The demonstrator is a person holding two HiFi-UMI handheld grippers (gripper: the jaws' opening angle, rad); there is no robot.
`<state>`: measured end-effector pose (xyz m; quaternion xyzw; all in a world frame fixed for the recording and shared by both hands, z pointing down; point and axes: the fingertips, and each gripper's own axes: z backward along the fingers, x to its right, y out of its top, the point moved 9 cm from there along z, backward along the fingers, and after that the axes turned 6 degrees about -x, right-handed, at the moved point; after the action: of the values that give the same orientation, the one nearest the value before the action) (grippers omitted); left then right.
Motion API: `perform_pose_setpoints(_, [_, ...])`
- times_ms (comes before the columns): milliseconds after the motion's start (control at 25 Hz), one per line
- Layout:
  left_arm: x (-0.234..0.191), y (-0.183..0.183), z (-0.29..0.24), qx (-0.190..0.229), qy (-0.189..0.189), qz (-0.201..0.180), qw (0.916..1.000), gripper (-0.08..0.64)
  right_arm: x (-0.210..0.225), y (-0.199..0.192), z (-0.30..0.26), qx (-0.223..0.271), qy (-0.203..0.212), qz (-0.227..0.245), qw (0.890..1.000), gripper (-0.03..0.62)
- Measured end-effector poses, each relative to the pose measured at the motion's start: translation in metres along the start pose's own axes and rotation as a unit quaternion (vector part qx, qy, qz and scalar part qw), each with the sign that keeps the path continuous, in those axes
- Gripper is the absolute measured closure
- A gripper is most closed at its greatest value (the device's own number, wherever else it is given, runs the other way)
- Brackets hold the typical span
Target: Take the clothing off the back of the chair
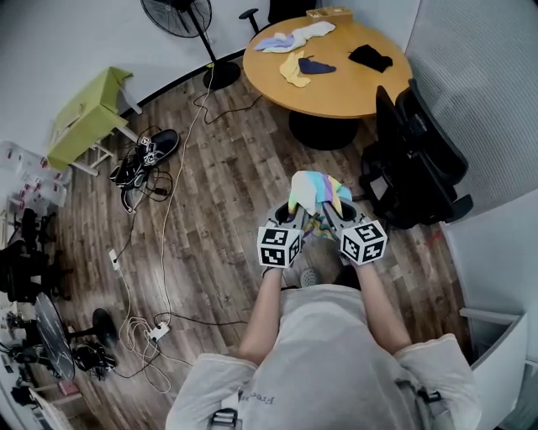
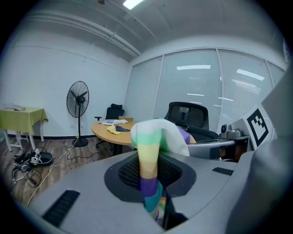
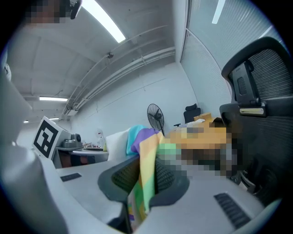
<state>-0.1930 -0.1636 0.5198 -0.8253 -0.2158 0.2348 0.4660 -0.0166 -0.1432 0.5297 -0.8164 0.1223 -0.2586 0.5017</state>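
Note:
A pastel rainbow-striped garment hangs in the air in front of the person, away from the black office chair on the right. My left gripper and right gripper sit side by side, each shut on the garment's near edge. In the left gripper view the striped cloth rises out of the left gripper, pinched between its dark pads, with the chair behind. In the right gripper view the cloth is clamped the same way in the right gripper, next to the chair back.
A round wooden table with several garments stands beyond the chair. A standing fan is at the back. A green table, shoes and trailing cables lie on the wood floor at left. A white partition is at right.

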Motion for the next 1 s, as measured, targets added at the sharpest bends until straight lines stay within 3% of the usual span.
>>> perform_pose_setpoints(1000, [0.004, 0.001, -0.001, 0.001, -0.003, 0.0, 1.0, 0.494, 0.004, -0.007, 0.011, 0.01, -0.01, -0.016, 1.0, 0.531])
